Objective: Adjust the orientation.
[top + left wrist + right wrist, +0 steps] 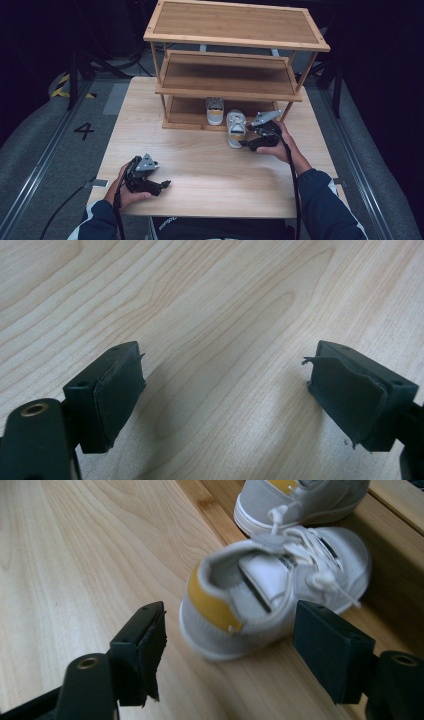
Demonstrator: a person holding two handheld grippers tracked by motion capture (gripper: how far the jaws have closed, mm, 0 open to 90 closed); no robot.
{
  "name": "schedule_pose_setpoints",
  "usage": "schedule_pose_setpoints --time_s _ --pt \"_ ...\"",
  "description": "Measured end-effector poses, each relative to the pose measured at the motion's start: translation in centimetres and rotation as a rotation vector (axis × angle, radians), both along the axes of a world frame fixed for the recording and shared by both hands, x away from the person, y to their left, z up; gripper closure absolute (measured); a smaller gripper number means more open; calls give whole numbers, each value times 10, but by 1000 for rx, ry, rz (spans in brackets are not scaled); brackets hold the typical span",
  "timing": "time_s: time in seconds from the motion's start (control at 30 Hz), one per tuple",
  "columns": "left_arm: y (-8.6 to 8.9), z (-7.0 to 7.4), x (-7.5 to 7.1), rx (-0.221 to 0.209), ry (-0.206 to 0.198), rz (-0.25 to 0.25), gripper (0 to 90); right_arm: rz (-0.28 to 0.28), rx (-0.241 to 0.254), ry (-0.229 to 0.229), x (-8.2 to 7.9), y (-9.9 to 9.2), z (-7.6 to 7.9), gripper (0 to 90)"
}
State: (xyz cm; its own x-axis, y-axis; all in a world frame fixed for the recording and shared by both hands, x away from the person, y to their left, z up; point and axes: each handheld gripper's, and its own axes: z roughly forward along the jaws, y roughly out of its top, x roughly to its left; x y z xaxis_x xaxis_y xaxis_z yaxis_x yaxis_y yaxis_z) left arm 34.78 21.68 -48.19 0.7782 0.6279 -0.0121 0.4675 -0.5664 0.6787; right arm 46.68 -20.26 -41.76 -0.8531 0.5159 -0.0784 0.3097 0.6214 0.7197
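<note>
High view, near to far. Left tool [162,185] low on the bare counter [210,165], close to the near edge, held in the left hand [125,192]; jaws wide apart, nothing between them. Left gripper view: both pads [117,390] hovering over plain wood grain, open room ahead and to either side.

Right tool [246,143] farther in, toward the right side of the counter, held in the right hand [280,147], pointing at the heel of the nearer shoe [235,129]. Right gripper view: jaws parted, one pad at each side of the yellow-tabbed heel [212,605], neither pad pressing on it; shoe free, not gripped. Sole resting partly on the counter, toe across the front edge of the bottom shelf [187,117] of the wooden rack [235,25]. Second shoe [215,111] just beyond and to the left, fully on that bottom shelf, toe inward, just beside the first.

Middle shelf [225,75] and top shelf bare. Broad open counter left of the shoes and between the two tools; narrow strip only between right hand and right counter edge.
</note>
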Motion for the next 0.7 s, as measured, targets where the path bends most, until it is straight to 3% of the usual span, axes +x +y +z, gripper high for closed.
schedule_pose_setpoints --time_s 0.07,0.13,0.23,0.27,0.43,0.57,0.7 --pt "0 0 0 0 0 3 142 -27 16 12 -3 -4 -2 288" --pt "0 0 0 -3 0 5 142 -48 -19 16 -5 -3 -7 268" --pt "0 0 0 -1 -2 -1 141 -77 -23 33 -1 0 -16 250" --pt "0 0 0 -1 -2 -1 141 -93 -4 48 4 1 -20 239" --pt "0 0 0 -5 -4 -2 141 -128 -19 73 10 5 -31 220" --pt "0 0 0 -4 -2 -2 141 -139 1 81 12 13 -37 208" --pt "0 0 0 -6 -2 -1 141 -160 -27 89 16 21 -44 147"
